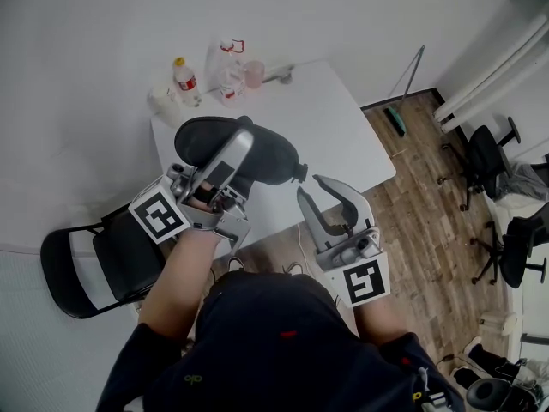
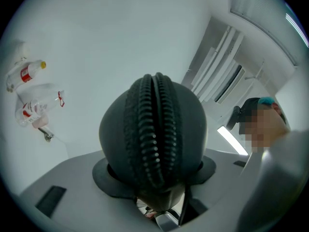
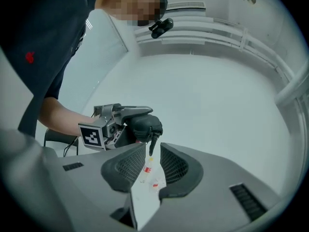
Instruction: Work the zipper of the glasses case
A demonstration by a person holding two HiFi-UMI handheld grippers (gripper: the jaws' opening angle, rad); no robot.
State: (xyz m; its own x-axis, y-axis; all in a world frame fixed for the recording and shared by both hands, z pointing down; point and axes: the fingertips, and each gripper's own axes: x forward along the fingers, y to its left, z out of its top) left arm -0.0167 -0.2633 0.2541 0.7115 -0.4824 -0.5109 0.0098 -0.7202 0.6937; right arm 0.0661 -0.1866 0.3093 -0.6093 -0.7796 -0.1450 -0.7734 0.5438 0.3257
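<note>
Glasses case clamped end-on in left hand-held gripper, aloft above white surface, zipper teeth running between the jaws. Right hand-held gripper parted, pinching nothing, zipper pull dangling just beyond its tips. Likely failures: closing beside the small tab and missing it; tugging off the zipper line, twisting case loose.

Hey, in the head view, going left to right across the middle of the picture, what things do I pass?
You pass the black folding chair → glasses case → right gripper → broom → office chair.
</note>
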